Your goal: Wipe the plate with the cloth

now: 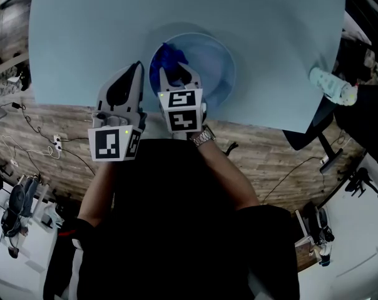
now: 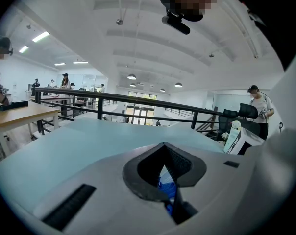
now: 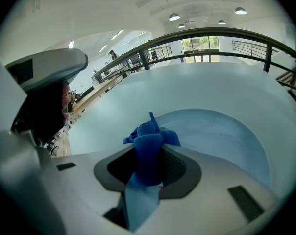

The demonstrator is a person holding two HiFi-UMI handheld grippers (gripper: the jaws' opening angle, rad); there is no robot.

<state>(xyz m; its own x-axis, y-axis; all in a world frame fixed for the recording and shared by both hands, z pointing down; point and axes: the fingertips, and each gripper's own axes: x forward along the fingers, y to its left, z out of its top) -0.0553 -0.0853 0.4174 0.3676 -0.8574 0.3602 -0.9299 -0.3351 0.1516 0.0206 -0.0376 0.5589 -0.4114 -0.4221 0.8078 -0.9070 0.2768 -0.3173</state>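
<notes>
Your right hand-held gripper [image 1: 176, 75] pinches the blue cloth [image 1: 170, 57], jaws pressed on a bunched fold that sticks up past the tips. Cloth sits over the near-left part of the blue plate [image 1: 215, 67]; cannot tell if it touches the surface. Plate rests on the pale blue desk [image 1: 82, 36], close to its near edge. Your left hand-held gripper [image 1: 127, 80] lies just left of the plate, jaws pressed together, nothing between them. Wristwatch [image 1: 203, 136] on your right wrist.
</notes>
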